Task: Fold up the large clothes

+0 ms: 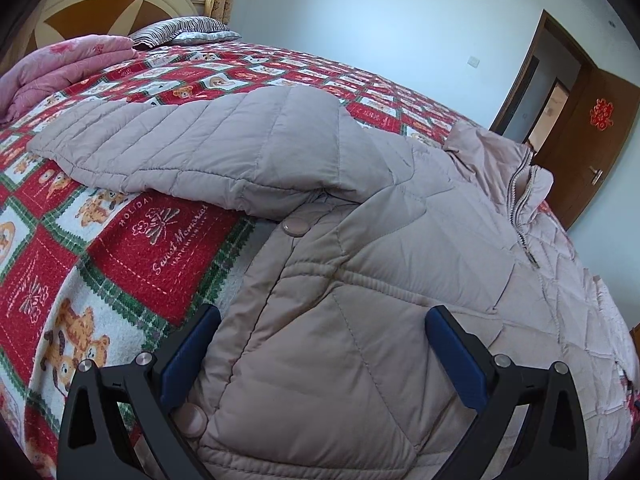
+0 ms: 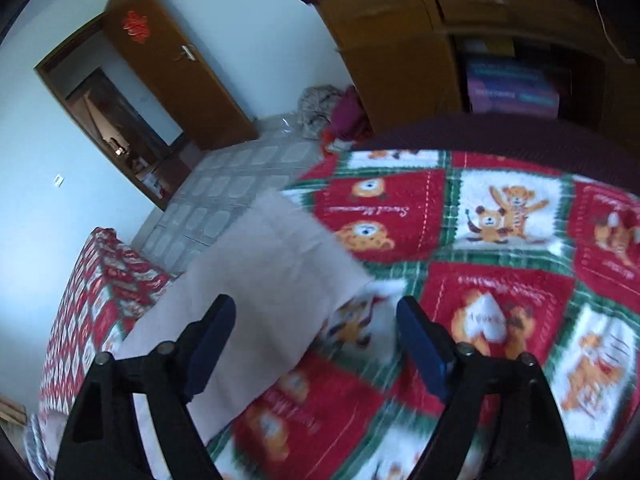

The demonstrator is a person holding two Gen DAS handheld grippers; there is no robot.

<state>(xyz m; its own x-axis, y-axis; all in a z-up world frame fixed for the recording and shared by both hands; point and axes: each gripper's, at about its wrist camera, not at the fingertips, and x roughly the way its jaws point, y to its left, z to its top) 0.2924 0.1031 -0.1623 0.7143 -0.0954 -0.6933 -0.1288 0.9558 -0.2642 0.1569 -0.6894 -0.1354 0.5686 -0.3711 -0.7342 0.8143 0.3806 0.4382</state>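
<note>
Pale beige quilted puffer jacket (image 1: 360,240) spread on the bed's red-and-green teddy-bear patchwork blanket (image 1: 100,248)
Left claw (image 1: 322,344) stands apart low in frame, jacket front between its blue pads; right claw (image 2: 316,340) also gapes, over what seems a blurred jacket sleeve (image 2: 256,280) at centre-left, apparently gripping nothing

Home bedroom: bed (image 1: 180,240) with teddy-bear blanket, pillow (image 1: 184,30), headboard (image 1: 100,4), wooden cabinet (image 2: 420,40), door (image 2: 176,64).
</note>
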